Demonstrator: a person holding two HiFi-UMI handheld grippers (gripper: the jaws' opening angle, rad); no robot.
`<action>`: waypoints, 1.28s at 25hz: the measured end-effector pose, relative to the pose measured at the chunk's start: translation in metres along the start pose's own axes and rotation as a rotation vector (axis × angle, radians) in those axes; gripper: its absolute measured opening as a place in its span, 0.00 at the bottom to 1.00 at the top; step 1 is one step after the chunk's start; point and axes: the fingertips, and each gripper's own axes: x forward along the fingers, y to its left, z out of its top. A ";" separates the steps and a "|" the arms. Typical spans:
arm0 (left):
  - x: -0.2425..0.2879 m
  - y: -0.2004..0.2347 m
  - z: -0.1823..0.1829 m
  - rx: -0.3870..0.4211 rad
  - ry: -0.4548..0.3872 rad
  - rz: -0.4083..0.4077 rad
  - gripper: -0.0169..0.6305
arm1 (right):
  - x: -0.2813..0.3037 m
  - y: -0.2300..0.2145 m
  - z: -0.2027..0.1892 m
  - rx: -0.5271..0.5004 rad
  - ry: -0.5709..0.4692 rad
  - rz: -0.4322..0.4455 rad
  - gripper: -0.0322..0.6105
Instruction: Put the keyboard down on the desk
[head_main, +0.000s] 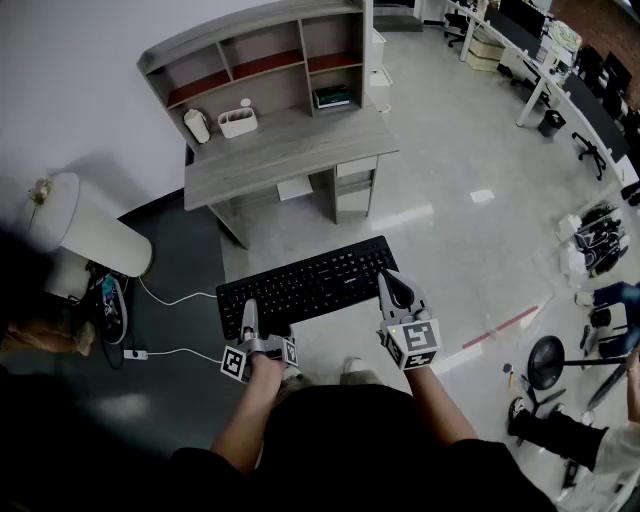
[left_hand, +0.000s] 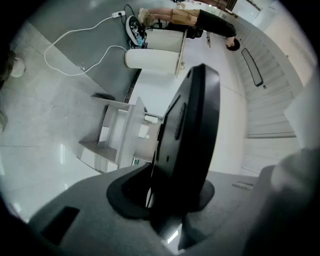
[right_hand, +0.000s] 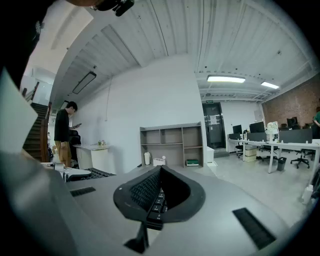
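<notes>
In the head view, a black keyboard (head_main: 308, 285) hangs level above the pale floor (head_main: 470, 240), well short of the grey desk (head_main: 290, 150) with its shelf unit. The left gripper (head_main: 249, 314) holds its near-left edge and the right gripper (head_main: 392, 288) its near-right edge. In the left gripper view, the jaws are clamped on the keyboard's rim, which rises edge-on. In the right gripper view, the jaws pinch the key rows, and the desk stands ahead against a white wall (right_hand: 145, 95).

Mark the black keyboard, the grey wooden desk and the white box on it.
black keyboard (head_main: 310, 285), head view, middle keys.
grey wooden desk (head_main: 300, 145), head view, bare desktop.
white box (head_main: 237, 123), head view, front wall.
</notes>
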 end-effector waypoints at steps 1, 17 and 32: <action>0.000 0.001 -0.003 -0.007 -0.002 -0.002 0.19 | 0.000 -0.002 -0.001 0.000 0.001 0.000 0.07; 0.057 0.015 -0.028 -0.051 0.002 0.015 0.20 | 0.043 -0.032 0.010 0.002 -0.066 0.032 0.07; 0.208 0.038 0.018 -0.095 0.044 0.044 0.21 | 0.215 -0.024 0.011 -0.037 0.024 0.031 0.07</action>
